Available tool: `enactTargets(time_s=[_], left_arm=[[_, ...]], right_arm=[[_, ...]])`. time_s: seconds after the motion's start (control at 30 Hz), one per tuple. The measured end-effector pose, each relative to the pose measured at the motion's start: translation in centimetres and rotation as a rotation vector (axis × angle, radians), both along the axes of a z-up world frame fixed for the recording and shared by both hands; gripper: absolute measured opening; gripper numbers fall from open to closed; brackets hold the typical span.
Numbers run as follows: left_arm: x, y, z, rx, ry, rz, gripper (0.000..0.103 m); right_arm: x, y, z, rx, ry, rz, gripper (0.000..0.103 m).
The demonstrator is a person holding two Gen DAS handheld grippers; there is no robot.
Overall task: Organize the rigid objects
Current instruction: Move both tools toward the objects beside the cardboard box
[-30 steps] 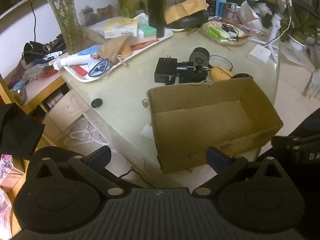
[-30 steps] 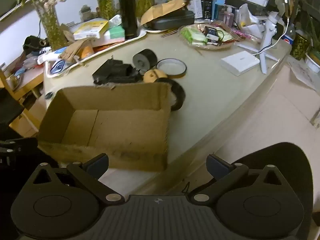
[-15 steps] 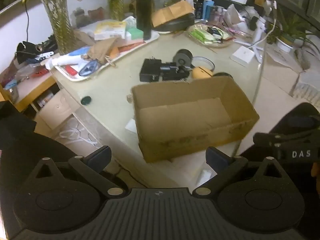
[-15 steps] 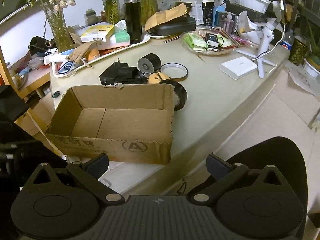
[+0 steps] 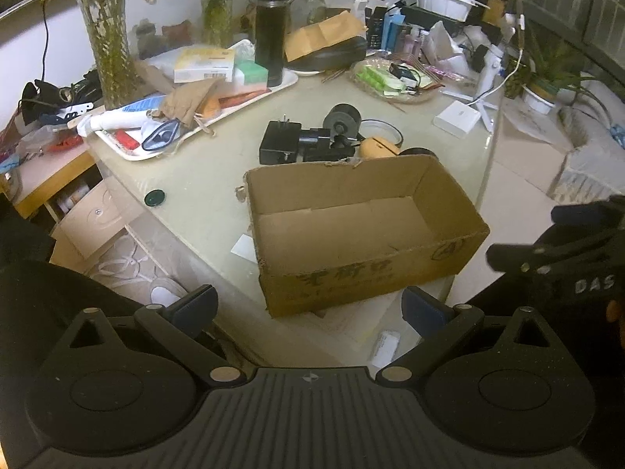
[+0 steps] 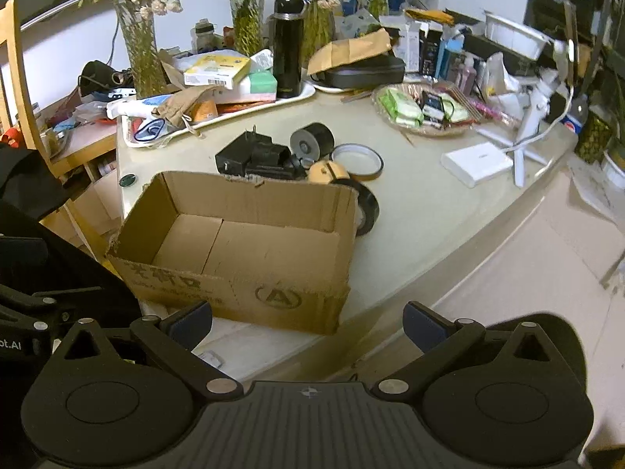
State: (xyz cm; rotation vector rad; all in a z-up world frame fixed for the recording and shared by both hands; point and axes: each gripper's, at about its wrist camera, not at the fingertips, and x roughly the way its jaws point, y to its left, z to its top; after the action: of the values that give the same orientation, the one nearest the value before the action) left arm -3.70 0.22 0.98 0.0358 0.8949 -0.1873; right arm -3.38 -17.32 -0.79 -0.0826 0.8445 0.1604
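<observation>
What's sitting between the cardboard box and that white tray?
A black plug adapter and bare tabletop lie between the cardboard box and white tray, clearest in the left wrist view.

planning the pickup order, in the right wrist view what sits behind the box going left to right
black power adapter → grey tape roll → tan round object → flat ring → white box

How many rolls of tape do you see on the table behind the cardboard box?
3. A grey roll lies on its side beside the black adapters; a thin flat ring sits right of it; a black roll leans against the cardboard box, at its far right corner. The box may hide others.
</observation>
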Motion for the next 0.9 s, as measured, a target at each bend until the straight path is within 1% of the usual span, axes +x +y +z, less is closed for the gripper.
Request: enactTargets(time_s=[0.07,0.2,0.3,0.4,0.53,0.63,0.77,0.9], left_arm=[[0.3,0.2,0.0,0.000,0.011,0.013,0.103],[0.6,0.4,0.5,0.001,-0.002,0.017,0.103],[0.7,0.4,0.9,0.009,-0.023,0.011,0.103],[1.1,0.3,1.2,0.020,-0.032,0.015,0.103],[1.5,0.2,1.1,0.035,-0.040,0.022,0.103],[1.8,0.1,1.1,0.054,-0.051,0.024,0.103],[2.2,-0.1,1.2,0.094,-0.067,0.029,0.103],[2.7,-0.1,1.1,0.112,-0.061,0.032,0.103]], right_arm=[[0.3,-0.2,0.5,0.003,-0.004,0.017,0.103],[1.6,-1.2,1.5,0.016,0.015,0.066,0.103],[3.2,-2.9,3.0,0.042,0.032,0.069,0.103],[4.6,-4.7,4.6,0.091,0.050,0.075,0.103],[5.4,-5.8,5.8,0.084,0.040,0.082,0.103],[5.8,-6.2,5.7,0.080,0.049,0.088,0.103],[6.2,-6.7,5.2,0.098,0.058,0.080,0.103],[6.6,-6.6,4.3,0.123,0.077,0.079,0.103]])
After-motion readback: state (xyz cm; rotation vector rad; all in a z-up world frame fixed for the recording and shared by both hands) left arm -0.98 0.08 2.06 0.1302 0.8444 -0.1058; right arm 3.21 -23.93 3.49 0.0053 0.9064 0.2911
